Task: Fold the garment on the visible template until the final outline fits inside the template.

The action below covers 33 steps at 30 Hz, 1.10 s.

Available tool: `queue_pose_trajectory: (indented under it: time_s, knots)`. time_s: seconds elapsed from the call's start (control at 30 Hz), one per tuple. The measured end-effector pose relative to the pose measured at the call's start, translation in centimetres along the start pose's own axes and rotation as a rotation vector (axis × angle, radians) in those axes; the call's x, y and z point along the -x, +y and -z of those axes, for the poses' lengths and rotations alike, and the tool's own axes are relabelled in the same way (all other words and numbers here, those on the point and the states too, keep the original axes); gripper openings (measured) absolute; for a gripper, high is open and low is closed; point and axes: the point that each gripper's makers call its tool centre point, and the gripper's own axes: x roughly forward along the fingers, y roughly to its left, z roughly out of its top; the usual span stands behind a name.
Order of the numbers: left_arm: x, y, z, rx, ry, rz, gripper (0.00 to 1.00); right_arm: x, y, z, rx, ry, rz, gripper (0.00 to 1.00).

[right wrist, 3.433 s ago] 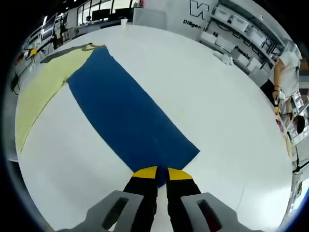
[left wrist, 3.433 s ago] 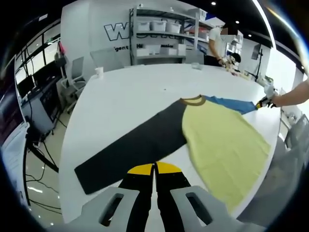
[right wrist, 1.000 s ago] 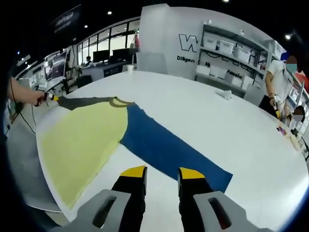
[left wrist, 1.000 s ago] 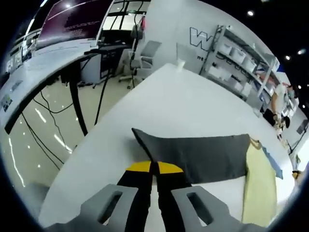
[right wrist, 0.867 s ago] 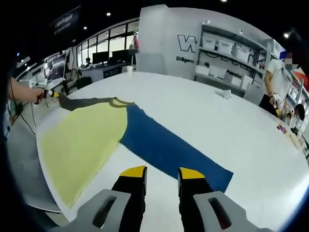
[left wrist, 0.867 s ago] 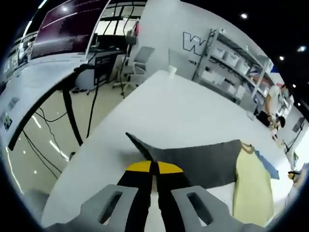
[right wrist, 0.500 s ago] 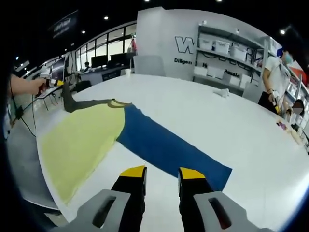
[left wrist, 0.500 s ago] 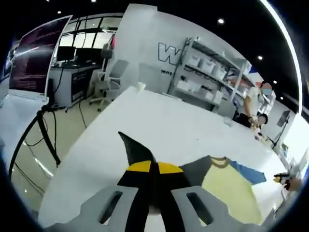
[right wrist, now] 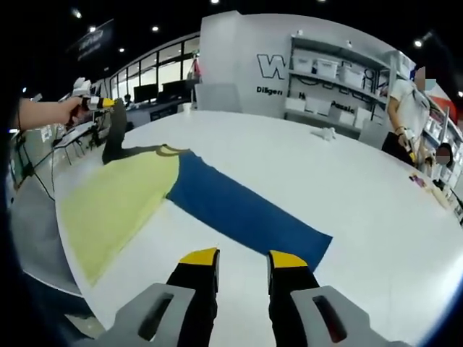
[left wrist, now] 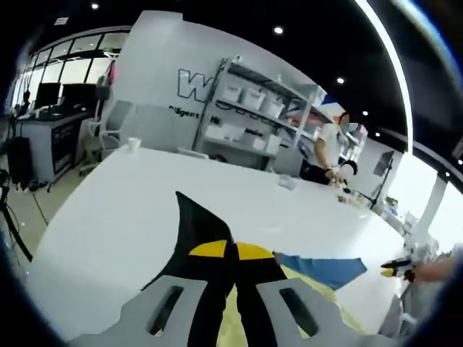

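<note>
A long-sleeved garment (right wrist: 123, 199) with a yellow body, one blue sleeve (right wrist: 239, 210) and one dark grey sleeve (left wrist: 199, 231) lies spread on a large white bench (right wrist: 347, 181). The left gripper (left wrist: 231, 249) has its fingers pinched together on the grey sleeve's cuff and holds it lifted off the bench, so the sleeve hangs in a peak, probably to carry it across the yellow body as a first fold. In the right gripper view this lifted sleeve shows at far left. The right gripper (right wrist: 242, 259) hovers with fingers parted, holding nothing, just short of the blue sleeve's cuff, seemingly ready to take it. No template outline is clearly visible on the bench.
</note>
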Motion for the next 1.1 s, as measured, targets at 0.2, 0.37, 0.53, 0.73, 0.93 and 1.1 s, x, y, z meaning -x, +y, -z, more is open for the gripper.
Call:
queue_pose_trajectory:
  time_s: [0.2, 0.37, 0.53, 0.73, 0.93, 1.1]
  knots:
    - [-2.8, -4.3, 1.2, -0.019, 0.026, 0.088, 0.01, 0.7, -0.8, 0.3, -0.001, -0.002, 0.005, 0.21]
    - [-4.7, -7.5, 2.5, -0.018, 0.050, 0.165, 0.01, 0.9, -1.2, 0.4, -0.002, -0.004, 0.002, 0.21]
    - [-5.8, -10.2, 3.6, -0.024, 0.076, 0.226, 0.01, 1.2, -1.7, 0.6, -0.001, -0.006, 0.002, 0.21]
    - [-7.0, -13.3, 5.4, -0.070, 0.106, 0.260, 0.01, 1.4, -1.8, 0.8, -0.007, -0.005, 0.001, 0.21]
    - [-8.9, -15.1, 8.7, -0.144, 0.161, 0.249, 0.01, 1.7, -2.2, 0.8, -0.009, -0.004, 0.004, 0.21]
    - [-9.8, -15.6, 11.3, -0.186, 0.217, 0.245, 0.01, 1.8, -2.4, 0.8, -0.004, 0.001, 0.006, 0.21]
